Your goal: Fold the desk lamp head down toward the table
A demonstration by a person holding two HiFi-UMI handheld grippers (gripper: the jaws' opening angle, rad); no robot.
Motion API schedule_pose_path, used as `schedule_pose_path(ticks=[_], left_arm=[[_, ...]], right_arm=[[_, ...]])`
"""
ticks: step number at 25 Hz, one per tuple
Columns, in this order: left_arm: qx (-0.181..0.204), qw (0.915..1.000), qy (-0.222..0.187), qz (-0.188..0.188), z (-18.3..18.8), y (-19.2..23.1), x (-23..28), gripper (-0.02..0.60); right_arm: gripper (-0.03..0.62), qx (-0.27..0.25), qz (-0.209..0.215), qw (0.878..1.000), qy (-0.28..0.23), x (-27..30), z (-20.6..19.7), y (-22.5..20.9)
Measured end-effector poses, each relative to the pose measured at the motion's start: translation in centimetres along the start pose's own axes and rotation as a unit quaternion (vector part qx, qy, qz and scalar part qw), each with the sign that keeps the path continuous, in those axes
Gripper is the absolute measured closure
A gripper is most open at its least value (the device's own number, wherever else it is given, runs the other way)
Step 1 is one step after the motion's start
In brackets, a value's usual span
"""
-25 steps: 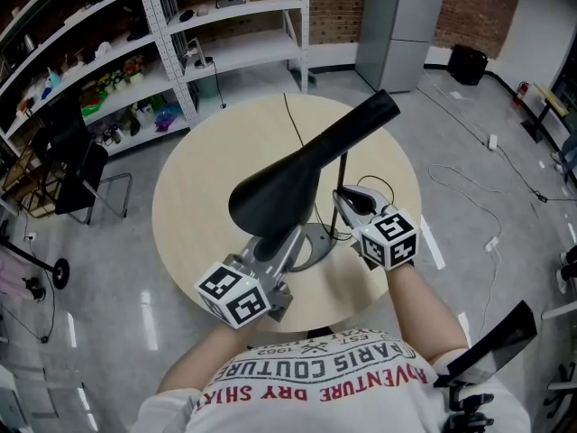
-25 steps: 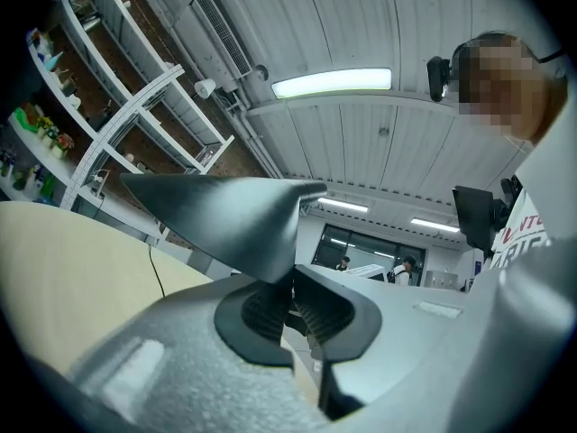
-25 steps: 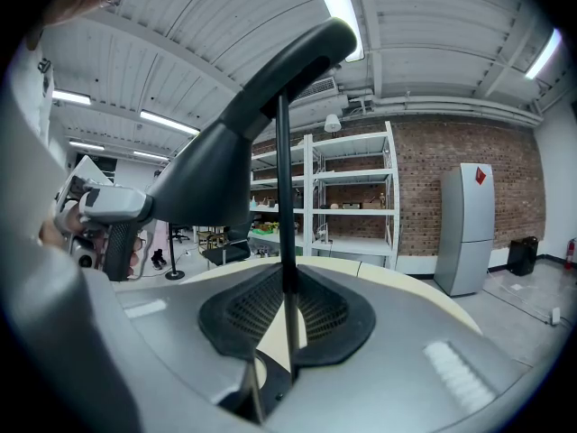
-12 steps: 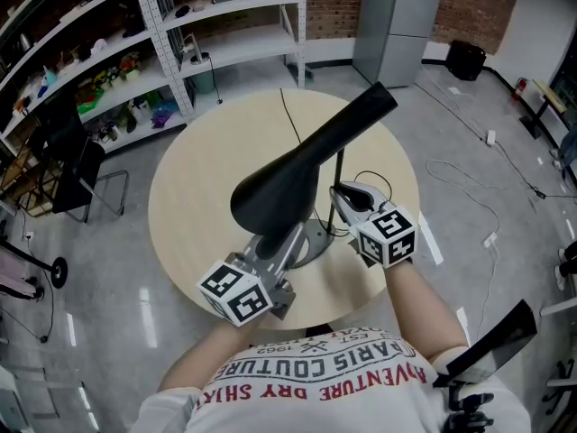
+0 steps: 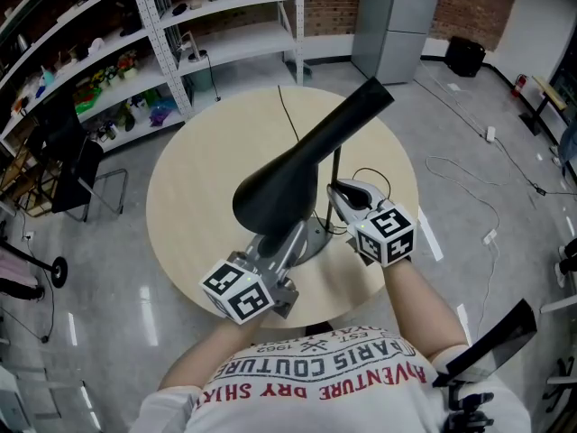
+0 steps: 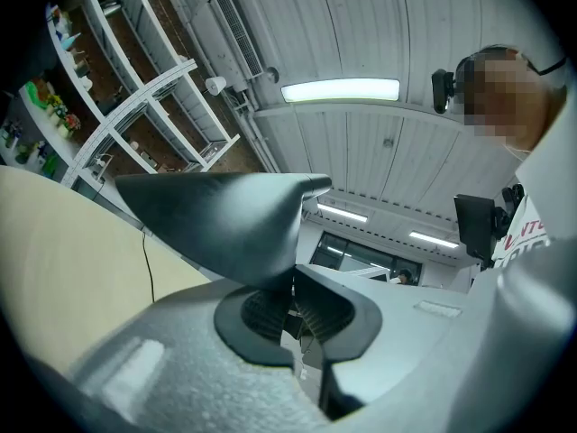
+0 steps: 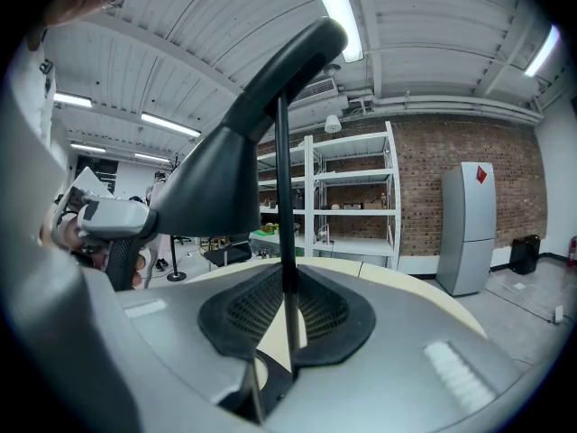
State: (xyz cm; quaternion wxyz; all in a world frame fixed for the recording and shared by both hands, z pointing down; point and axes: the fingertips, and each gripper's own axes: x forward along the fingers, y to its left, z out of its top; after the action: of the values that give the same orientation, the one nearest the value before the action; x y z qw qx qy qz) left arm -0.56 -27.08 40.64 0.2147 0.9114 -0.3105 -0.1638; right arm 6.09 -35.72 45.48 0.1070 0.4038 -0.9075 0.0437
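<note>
Over table [image 5: 194, 197] (round), left gripper [image 5: 288, 237] clamps lamp [image 5: 297, 165].

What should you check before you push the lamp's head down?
1. Left gripper clamped on lamp head: ok.
2. Right gripper steadying the thin lamp stem: ok.
3. Lamp base resting on the round table: ok.
4. Cord free of both grippers: cannot tell, a loop lies beside the right one.
5. Head folded down: not ok, it points up.
</note>
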Motion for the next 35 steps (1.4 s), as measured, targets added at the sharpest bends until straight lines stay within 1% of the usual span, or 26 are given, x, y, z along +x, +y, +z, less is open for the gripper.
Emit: schedule_pose_path(ticks=[8, 12, 16, 23, 30, 35], left_arm=[[-0.026, 0.9996, -0.011, -0.007, -0.8, 0.0, 0.3, 0.569], [-0.03, 0.9993, -0.017, -0.014, -0.8, 0.1, 0.4, 0.569], [-0.042, 0.9989, -0.017, -0.009, -0.6, 0.2, 0.6, 0.569], [-0.059, 0.9978, -0.026, -0.015, -1.0, 0.2, 1.1, 0.568], [-0.069, 0.9969, -0.03, -0.023, -1.4, 0.0, 1.5, 0.568], [-0.07, 0.9967, -0.031, -0.028, -1.4, -0.1, 1.6, 0.568]], right_arm=[[0.546, 0.0, 0.0, 1.0, -0.004, 0.0, -0.2, 0.2], [0.545, -0.001, 0.001, 1.0, -0.002, 0.1, -0.1, 0.3], [0.545, 0.0, 0.0, 1.0, -0.002, 0.3, 0.1, 0.3], [0.546, 0.0, 0.0, 1.0, -0.003, 0.3, 0.2, 0.2], [0.546, 0.0, -0.001, 1.0, -0.004, 0.1, 0.2, 0.3], [0.546, -0.001, -0.001, 1.0, -0.006, 0.0, 0.3, 0.3]])
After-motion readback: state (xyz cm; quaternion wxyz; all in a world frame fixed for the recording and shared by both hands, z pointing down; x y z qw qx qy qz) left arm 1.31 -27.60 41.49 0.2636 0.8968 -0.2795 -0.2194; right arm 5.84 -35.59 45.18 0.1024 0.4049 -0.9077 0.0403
